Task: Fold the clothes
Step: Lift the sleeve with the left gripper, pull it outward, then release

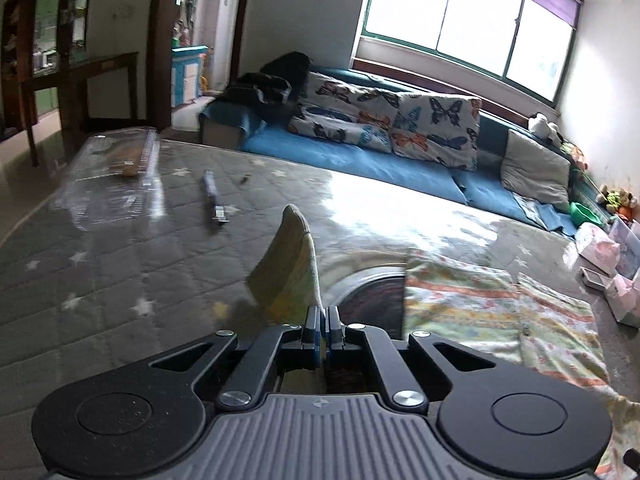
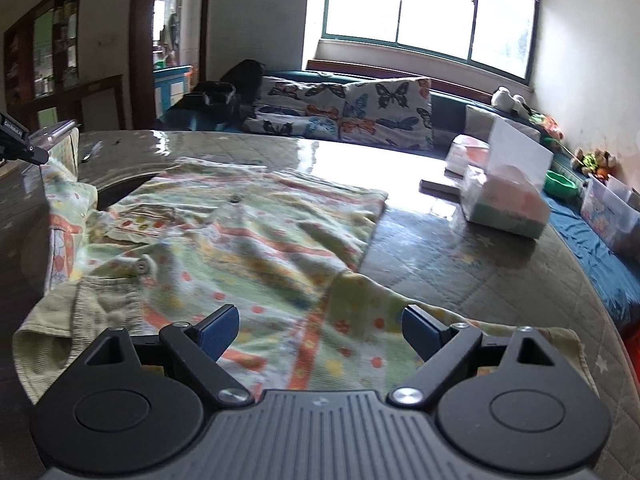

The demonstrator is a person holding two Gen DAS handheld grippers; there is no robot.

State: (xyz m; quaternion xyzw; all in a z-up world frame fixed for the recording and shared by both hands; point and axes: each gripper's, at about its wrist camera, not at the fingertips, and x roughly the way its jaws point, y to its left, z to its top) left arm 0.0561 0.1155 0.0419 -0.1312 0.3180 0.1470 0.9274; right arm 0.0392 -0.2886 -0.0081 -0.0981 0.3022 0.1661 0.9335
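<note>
left tool [image 1: 324, 318]: jaws pinched on a raised sleeve [image 1: 294, 264] at lower centre | right tool [image 2: 320, 330]: jaws spread wide, nothing gripped, held just above the patterned garment [image 2: 256, 236] | garment: spread flat on the quilted surface [image 2: 460, 252], mid-frame | tissue box [image 2: 504, 204]: right, further back | sofa [image 2: 360, 116]: far, under the window

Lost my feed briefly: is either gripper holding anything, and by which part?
Left gripper is shut on the garment's sleeve, pinching it near its cuff end. Right gripper is open over the garment, holding nothing.
</note>
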